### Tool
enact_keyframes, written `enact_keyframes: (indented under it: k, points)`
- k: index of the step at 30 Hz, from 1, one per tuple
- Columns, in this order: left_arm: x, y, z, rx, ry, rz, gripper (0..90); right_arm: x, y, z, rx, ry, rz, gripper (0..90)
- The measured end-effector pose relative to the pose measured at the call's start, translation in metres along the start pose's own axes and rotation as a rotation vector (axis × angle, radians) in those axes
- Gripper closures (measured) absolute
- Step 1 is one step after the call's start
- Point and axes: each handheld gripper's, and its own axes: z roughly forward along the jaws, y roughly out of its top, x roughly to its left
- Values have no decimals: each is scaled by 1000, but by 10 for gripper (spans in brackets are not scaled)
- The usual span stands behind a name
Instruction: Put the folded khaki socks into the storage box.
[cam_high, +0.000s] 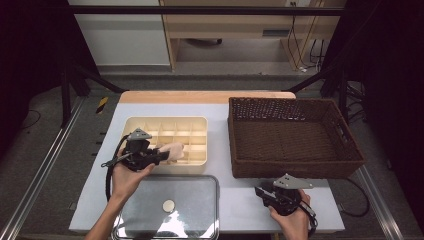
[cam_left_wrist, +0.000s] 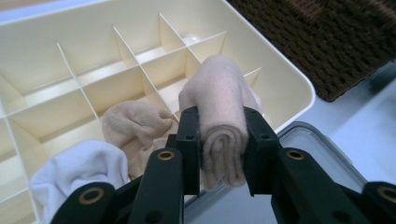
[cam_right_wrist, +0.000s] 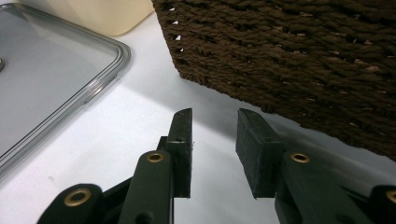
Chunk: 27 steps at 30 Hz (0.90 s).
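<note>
The left gripper (cam_left_wrist: 223, 149) is clamped on a rolled beige sock (cam_left_wrist: 223, 116) at centre frame, above the divided box (cam_left_wrist: 289, 74). The roll could unravel or snag a divider. The right gripper (cam_right_wrist: 214, 154) sits apart, empty.

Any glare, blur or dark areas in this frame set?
High view: ceiling light glares off the clear lid, surroundings dark. Left gripper view: rolled beige sock sharp, white sock softer. Right gripper view: wicker basket casts a shadow on the table.

Soft knit cloth sock roll (cam_left_wrist: 219, 100), smooth plastic organizer (cam_left_wrist: 285, 74), rough wicker basket (cam_high: 295, 135)
</note>
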Motion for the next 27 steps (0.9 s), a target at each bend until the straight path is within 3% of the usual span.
enact_keyframes:
  k: [7, 15, 19, 27]
  points:
    - [0, 0, 19, 76, 13, 14, 705, -1, -1, 1, 3, 5, -1, 670]
    - [-2, 6, 25, 146, 8, 38, 707, -1, -1, 3, 17, 12, 9, 664]
    - [-4, 10, 31, 166, 5, 43, 707, -1, -1, 5, 23, 17, 11, 662]
    - [-6, 9, 40, 196, 47, 55, 707, 1, -1, 8, 34, 23, 9, 659]
